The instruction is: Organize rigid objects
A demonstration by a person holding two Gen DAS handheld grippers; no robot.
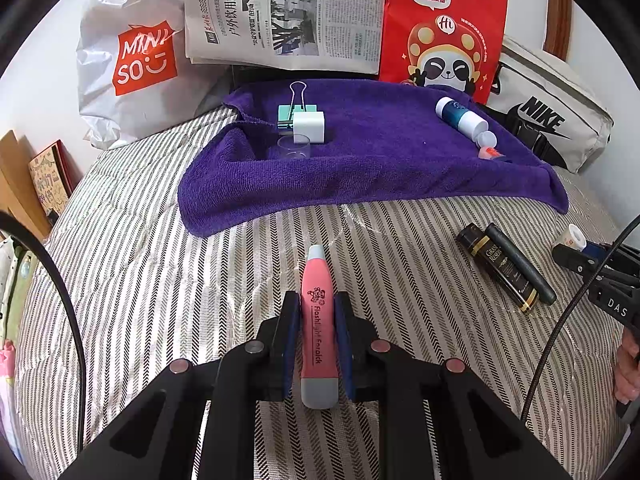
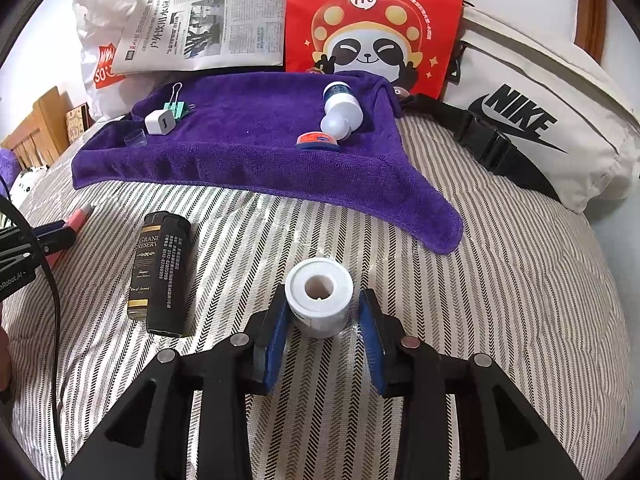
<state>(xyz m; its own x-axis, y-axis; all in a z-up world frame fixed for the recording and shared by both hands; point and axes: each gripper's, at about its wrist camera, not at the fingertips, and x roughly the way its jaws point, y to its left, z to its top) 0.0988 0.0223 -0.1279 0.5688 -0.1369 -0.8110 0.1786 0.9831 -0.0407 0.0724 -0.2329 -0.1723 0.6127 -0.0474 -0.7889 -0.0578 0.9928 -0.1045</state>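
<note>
Item: pink flashlight earpick, white roll, bound for purple towel.
My left gripper is clamping the earpick lengthwise, tip aiming at the towel; my right gripper is straddling the roll, slack.

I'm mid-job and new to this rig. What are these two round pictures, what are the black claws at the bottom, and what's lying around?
Each picture comes from a fisheye camera on a hand-held two-finger gripper, looking forward along its fingers. There is no robot arm; a person holds one in each hand.

In the left wrist view, the left gripper is shut on a pink flashlight earpick. In the right wrist view, the right gripper stands around a small white bottle; a gap shows at one pad, so it is not gripped.

Everything lies on a striped bedcover. A black box rests beside the bottle. On the purple towel behind are a binder clip, a white charger, a clear cup, a blue-and-white bottle and a small tin.
</note>
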